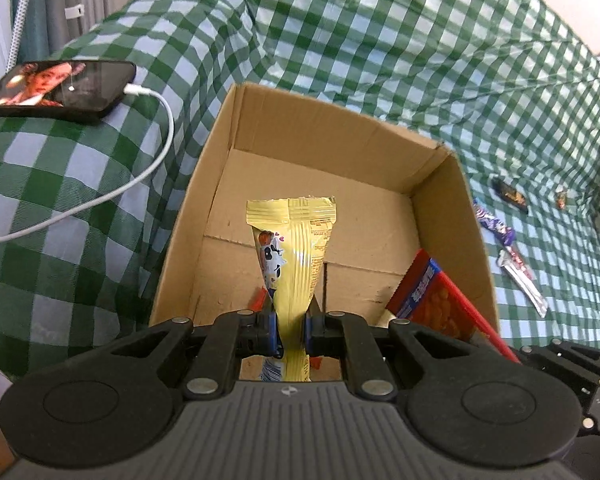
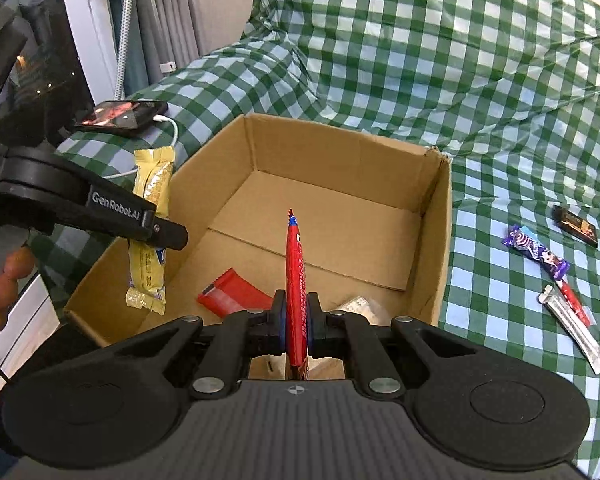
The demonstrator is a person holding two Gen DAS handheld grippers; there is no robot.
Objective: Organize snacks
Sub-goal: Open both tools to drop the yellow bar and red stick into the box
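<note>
Yellow packet (image 1: pixel 290 264) clamped in left tongs (image 1: pixel 290 334), above box (image 1: pixel 332 136).

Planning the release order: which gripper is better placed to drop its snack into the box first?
Right. The right gripper holds its red packet over the cardboard box; the left's yellow packet hangs at the rim.

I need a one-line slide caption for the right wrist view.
Right gripper holds a red snack packet over the cardboard box; left gripper brings a yellow packet.

R hand-held gripper (image 2: pixel 296 322) clamps red pkt (image 2: pixel 296 280) | over cardboard box (image 2: pixel 436 240) | L hand-held gripper (image 2: pixel 168 236) w/ yellow pkt (image 2: pixel 150 216)
</note>
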